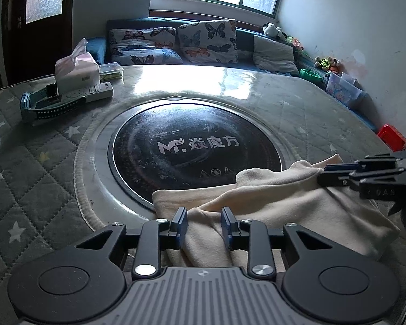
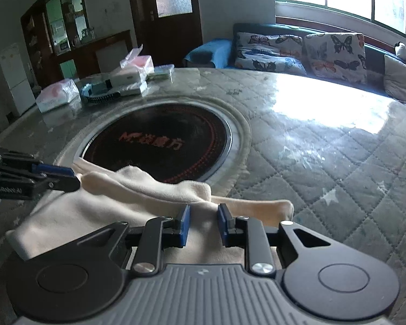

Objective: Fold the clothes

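Observation:
A cream garment [image 1: 284, 203] lies rumpled and partly folded on the near side of the round table, its far edge overlapping the black hob disc [image 1: 197, 146]. My left gripper [image 1: 204, 222] stands open over the garment's left part; cloth runs loosely between its blue pads without being pinched. In the right wrist view the same garment [image 2: 108, 203] passes under my right gripper [image 2: 204, 224], also open, with a gap beside each pad. Each gripper shows in the other's view: the right gripper [image 1: 320, 174] at the cloth's right corner, the left gripper [image 2: 77, 177] at its left corner.
The table has a quilted star cover [image 1: 40, 168] under a shiny sheet. At its far left stand a tissue box [image 1: 75, 70], a remote [image 1: 94, 92] and a blue-black tray [image 1: 48, 105]. A red item [image 1: 392, 136] sits at the right edge. A sofa with butterfly cushions [image 1: 176, 40] lies behind.

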`<move>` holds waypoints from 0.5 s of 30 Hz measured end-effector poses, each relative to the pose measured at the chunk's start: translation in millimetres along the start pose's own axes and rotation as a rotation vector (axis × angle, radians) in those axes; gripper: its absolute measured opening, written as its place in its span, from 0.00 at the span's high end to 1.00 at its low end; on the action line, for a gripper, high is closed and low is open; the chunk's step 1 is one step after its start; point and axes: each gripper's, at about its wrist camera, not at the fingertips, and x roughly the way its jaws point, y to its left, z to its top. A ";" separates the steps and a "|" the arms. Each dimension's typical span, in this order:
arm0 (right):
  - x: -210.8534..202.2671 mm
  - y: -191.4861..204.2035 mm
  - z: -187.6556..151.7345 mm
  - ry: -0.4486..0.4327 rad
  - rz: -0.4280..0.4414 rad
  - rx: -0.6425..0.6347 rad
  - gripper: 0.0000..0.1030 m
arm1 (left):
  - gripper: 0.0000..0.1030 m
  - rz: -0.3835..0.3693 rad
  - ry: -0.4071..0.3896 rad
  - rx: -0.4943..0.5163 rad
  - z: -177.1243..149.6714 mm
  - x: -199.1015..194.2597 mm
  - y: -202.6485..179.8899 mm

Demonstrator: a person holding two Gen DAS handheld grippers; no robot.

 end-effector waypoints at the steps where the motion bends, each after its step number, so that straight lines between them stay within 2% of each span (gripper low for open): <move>1: 0.0 0.2 -0.3 -0.002 -0.001 0.001 0.78 | 0.67 0.002 0.001 0.000 0.2 -0.2 -0.8; 5: -8.1 6.6 1.0 -0.031 -0.005 -0.013 0.70 | 0.61 0.007 0.000 0.000 0.7 -2.0 -3.4; 7: -13.2 12.0 1.0 -0.042 -0.004 -0.033 0.67 | 0.53 0.008 -0.002 -0.003 1.1 -3.1 -4.7; 9: -18.2 17.7 -0.2 -0.051 0.002 -0.046 0.59 | 0.49 0.009 -0.005 -0.006 0.9 -4.2 -6.3; 11: -22.4 23.5 -2.1 -0.054 0.022 -0.055 0.59 | 0.46 0.011 -0.007 -0.003 0.4 -4.6 -8.6; 15: -28.3 39.3 -8.2 -0.052 0.051 -0.084 0.51 | 0.41 0.023 -0.011 0.002 -1.1 -6.3 -11.4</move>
